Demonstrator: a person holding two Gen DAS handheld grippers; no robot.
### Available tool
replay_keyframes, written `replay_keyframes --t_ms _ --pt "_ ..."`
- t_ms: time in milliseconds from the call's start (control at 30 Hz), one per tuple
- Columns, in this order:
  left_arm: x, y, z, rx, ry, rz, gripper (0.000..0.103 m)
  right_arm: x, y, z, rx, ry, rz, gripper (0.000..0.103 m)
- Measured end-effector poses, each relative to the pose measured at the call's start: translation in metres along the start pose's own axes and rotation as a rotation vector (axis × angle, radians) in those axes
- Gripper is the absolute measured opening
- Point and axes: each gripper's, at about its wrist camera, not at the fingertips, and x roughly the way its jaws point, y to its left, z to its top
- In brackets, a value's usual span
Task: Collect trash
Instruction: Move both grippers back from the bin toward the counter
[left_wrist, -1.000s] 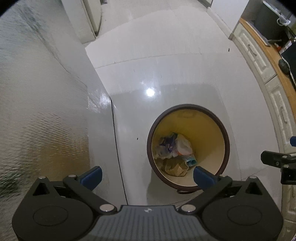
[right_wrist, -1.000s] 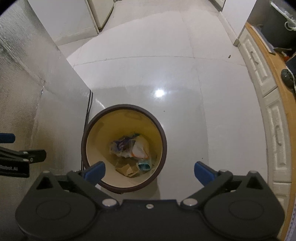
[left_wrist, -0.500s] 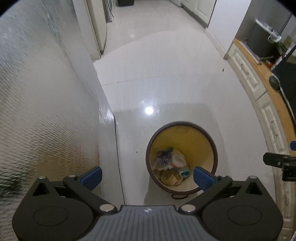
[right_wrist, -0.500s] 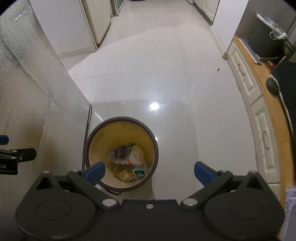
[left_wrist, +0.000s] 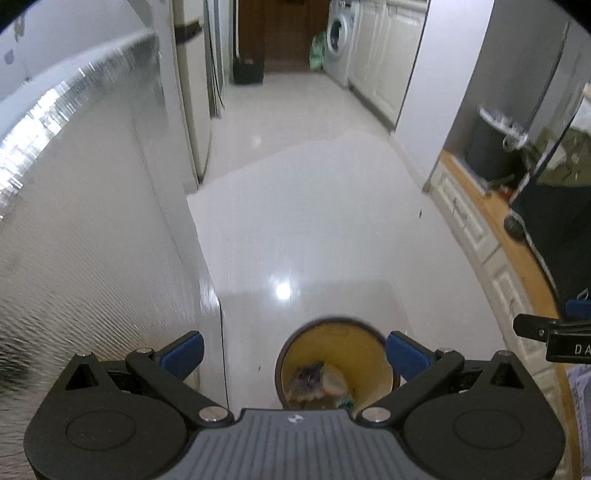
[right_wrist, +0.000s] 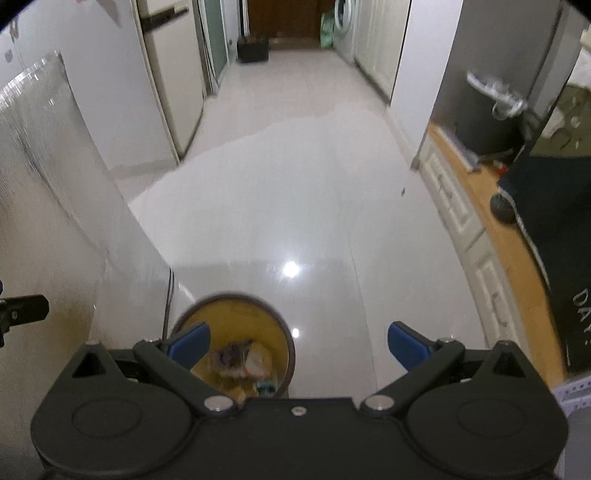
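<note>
Trash (left_wrist: 319, 376), crumpled paper and plastic, lies in one round brown bin (left_wrist: 334, 325) on glossy tile. We hold two grippers, left (left_wrist: 294, 352) and right (right_wrist: 298, 343), both spread, empty.

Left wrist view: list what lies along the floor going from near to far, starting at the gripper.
left gripper → trash bin with crumpled trash inside → glossy white floor → dark box at the far end of the corridor.
</note>
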Motion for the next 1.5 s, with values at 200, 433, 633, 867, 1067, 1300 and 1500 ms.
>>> replay_keyframes --t_ms 200,433,633,867,1067,1300,1500 --pt "-0.045 -0.005 0.004 0.001 -0.136 0.007 0.103 -0.045 0.001 0.009 -0.011 -0.154 -0.005 0.103" --pt "-0.111 -0.009 0.008 -0.011 -0.312 -0.019 0.103 -0.098 0.006 0.011 -0.003 -0.324 0.028 0.103" --pt "-0.161 0.003 -0.001 -0.02 -0.406 0.002 0.103 -0.137 0.019 0.01 -0.011 -0.444 0.063 0.103" --pt "-0.225 0.033 -0.016 0.026 -0.496 0.087 0.103 -0.172 0.045 0.006 -0.034 -0.534 0.151 0.103" --pt "-0.275 0.063 -0.031 0.056 -0.553 0.114 0.103 -0.196 0.085 0.006 -0.066 -0.563 0.273 0.103" --pt "-0.316 0.111 -0.045 0.08 -0.593 0.209 0.103 -0.224 0.147 0.01 -0.139 -0.611 0.365 0.103" --pt "-0.337 0.175 -0.055 0.026 -0.593 0.262 0.103 -0.241 0.212 0.019 -0.259 -0.637 0.419 0.103"
